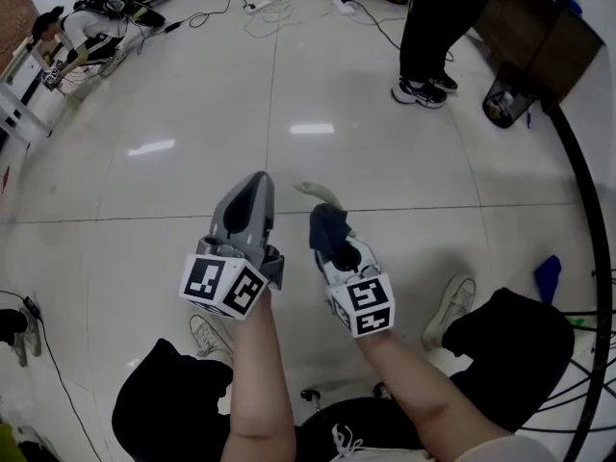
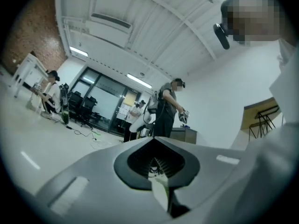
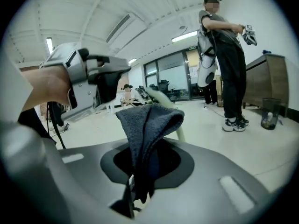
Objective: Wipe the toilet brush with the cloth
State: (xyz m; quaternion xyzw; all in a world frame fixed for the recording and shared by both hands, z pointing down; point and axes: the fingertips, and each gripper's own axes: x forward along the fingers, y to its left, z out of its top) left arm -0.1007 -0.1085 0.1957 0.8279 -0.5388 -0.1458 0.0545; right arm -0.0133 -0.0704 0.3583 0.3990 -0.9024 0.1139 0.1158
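Observation:
My right gripper (image 1: 325, 243) is shut on a dark grey cloth (image 1: 329, 223), which stands up from its jaws in a folded hump (image 3: 147, 125). Just beyond the cloth a pale green curved handle (image 1: 323, 193), apparently the toilet brush, shows in the head view. The same handle (image 3: 180, 128) rises behind the cloth in the right gripper view; its brush end is hidden. My left gripper (image 1: 254, 183) is held beside the right one, a little to the left, jaws together with nothing seen between them. In the right gripper view the left gripper (image 3: 100, 80) sits at upper left.
Pale tiled floor (image 1: 173, 114) lies all around. A person in black trousers (image 1: 435, 27) stands at the far right beside a wooden desk (image 1: 544, 27) and a black bin (image 1: 502, 102). Cables (image 1: 279, 8) lie at the far end. A white rack (image 1: 29, 85) is at the left.

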